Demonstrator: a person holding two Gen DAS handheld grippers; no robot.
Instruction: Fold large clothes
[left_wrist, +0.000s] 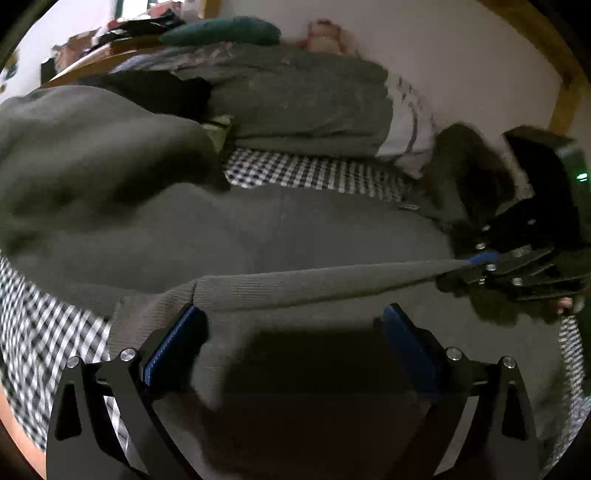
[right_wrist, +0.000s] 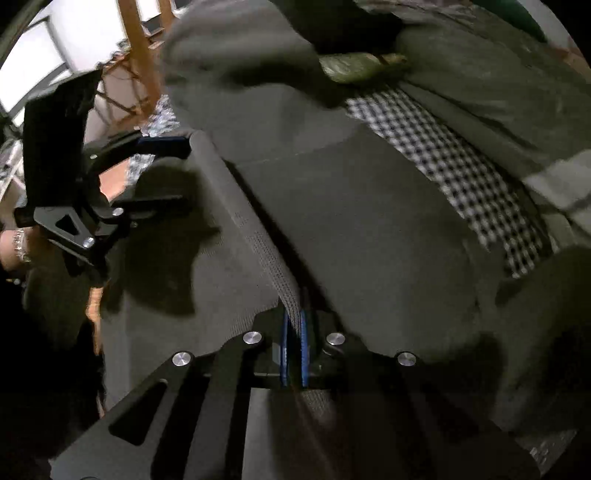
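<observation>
A large grey sweatshirt (left_wrist: 295, 229) lies spread on a black-and-white checked sheet (left_wrist: 314, 171). Its ribbed hem (left_wrist: 332, 284) is pulled into a taut band. My right gripper (left_wrist: 476, 258) is shut on the hem's right end; the right wrist view shows the ribbed hem (right_wrist: 258, 236) pinched between the blue pads of the right gripper (right_wrist: 294, 332). My left gripper (left_wrist: 291, 310) stands open over the cloth, its left finger (left_wrist: 173, 343) beside the hem's other end. In the right wrist view the left gripper (right_wrist: 173, 171) is open at the far end of the band.
A second grey garment (left_wrist: 303, 103) and a white striped cloth (left_wrist: 410, 125) lie at the back of the sheet. A wooden frame (left_wrist: 565, 99) and white wall stand behind. A teal cushion (left_wrist: 221, 31) lies further back. A hand with a bracelet (right_wrist: 16, 247) holds the left gripper.
</observation>
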